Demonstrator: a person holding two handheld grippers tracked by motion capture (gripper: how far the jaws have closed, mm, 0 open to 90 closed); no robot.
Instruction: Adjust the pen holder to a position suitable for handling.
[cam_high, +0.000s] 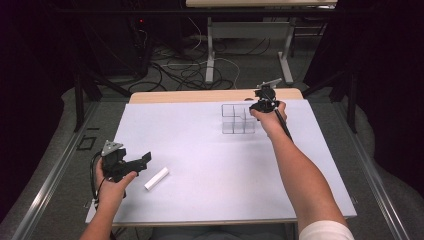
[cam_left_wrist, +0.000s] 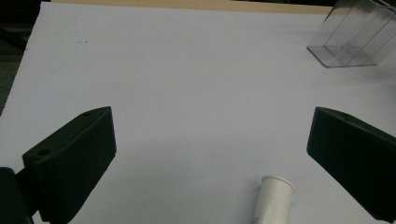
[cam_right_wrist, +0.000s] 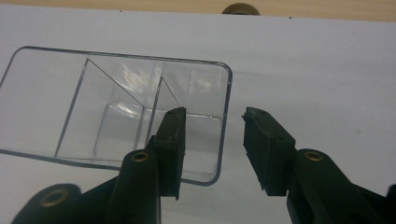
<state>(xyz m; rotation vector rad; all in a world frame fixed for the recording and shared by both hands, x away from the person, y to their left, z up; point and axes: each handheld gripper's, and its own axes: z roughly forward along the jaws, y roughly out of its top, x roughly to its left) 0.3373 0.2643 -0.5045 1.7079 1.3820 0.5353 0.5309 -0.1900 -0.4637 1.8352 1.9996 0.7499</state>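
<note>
clear plastic, the divided box (cam_high: 238, 119) sits in the upper middle of the high view on the white surface (cam_high: 210, 165). the right tongs (cam_right_wrist: 212, 135) straddle its end wall, one jaw inside the last compartment, one outside, not yet pressing, so the wall runs straight between them. the left tongs (cam_left_wrist: 205, 154) gape wide at the lower left, empty, a white tube (cam_high: 156, 178) lying just beside them, well apart from the box.

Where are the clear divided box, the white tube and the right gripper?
clear divided box (cam_high: 238, 119), high view, on its middle divider.
white tube (cam_high: 156, 178), high view, mid-length of its side.
right gripper (cam_right_wrist: 214, 135), right gripper view, midway between the fingertips, astride the box's end wall.
</note>
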